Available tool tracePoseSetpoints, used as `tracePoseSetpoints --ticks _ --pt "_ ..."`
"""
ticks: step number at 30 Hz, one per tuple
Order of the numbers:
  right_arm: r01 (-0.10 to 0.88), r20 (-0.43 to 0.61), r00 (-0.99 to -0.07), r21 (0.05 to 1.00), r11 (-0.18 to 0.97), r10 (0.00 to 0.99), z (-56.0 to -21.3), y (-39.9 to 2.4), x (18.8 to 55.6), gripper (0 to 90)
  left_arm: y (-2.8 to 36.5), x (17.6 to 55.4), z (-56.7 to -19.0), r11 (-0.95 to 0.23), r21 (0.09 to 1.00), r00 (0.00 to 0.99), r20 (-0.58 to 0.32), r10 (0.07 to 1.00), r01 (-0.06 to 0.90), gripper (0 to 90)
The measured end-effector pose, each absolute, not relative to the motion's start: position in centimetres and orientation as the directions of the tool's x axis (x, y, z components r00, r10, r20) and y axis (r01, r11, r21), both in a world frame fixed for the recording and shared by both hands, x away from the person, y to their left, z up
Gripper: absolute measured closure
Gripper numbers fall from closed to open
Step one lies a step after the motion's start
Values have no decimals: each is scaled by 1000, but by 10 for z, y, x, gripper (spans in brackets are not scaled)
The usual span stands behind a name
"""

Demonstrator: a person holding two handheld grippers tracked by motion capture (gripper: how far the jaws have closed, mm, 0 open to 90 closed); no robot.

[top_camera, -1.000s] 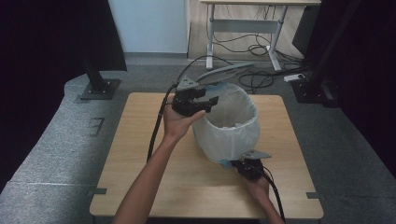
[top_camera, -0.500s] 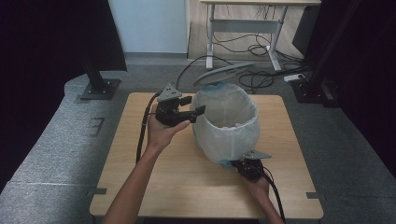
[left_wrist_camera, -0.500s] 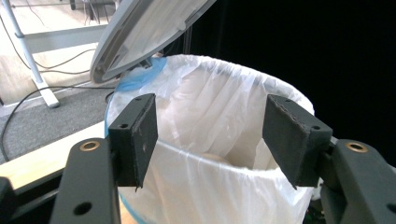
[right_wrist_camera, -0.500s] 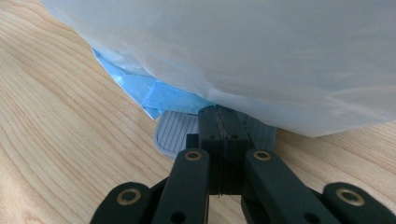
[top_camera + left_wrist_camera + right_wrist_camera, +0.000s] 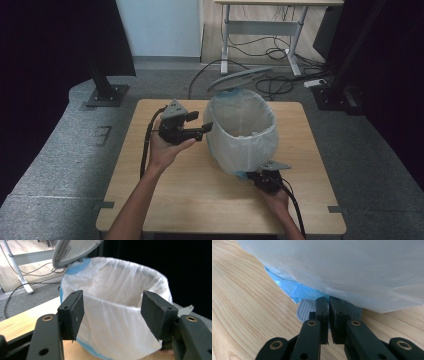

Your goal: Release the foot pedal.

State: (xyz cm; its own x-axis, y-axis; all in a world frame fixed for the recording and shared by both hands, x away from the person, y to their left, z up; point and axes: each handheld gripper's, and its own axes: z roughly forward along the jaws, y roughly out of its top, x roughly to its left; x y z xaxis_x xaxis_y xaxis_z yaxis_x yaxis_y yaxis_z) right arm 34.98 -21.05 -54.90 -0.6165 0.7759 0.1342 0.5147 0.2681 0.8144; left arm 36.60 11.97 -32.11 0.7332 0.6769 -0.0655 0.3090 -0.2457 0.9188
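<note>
Left gripper (image 5: 208, 128) hangs just left of the bin (image 5: 243, 131), jaws spread, nothing between them. Right gripper (image 5: 327, 303), jaws just eased apart a crack, sits over the grey pedal (image 5: 305, 310) at the bin's base. Bin stands upright mid-surface (image 5: 190, 195), mouth up, lid (image 5: 71, 250) raised behind.

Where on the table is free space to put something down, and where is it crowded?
Free: the wooden table between its left edge and the left claw, and the near strip between both forearms. Crowded: the centre, where the bag-lined pedal bin stands, with the right claw at its base.
</note>
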Motion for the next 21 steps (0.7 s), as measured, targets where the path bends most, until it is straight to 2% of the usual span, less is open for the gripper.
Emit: tracePoseSetpoints --ticks 5,8,14,21 --pt "549 222 -618 809 211 754 -550 -212 350 679 127 360 -332 -243 917 731 -73 679 317 355" --pt "554 238 -614 809 196 752 -549 -210 349 592 130 359 -337 -237 917 729 -79 680 321 358" --pt "542 228 -608 819 187 761 -544 -206 344 480 134 354 -347 -231 917 730 -89 678 326 359" --pt "540 237 -589 827 157 772 -534 -214 336 409 143 345 -359 -244 915 721 -71 689 323 360"
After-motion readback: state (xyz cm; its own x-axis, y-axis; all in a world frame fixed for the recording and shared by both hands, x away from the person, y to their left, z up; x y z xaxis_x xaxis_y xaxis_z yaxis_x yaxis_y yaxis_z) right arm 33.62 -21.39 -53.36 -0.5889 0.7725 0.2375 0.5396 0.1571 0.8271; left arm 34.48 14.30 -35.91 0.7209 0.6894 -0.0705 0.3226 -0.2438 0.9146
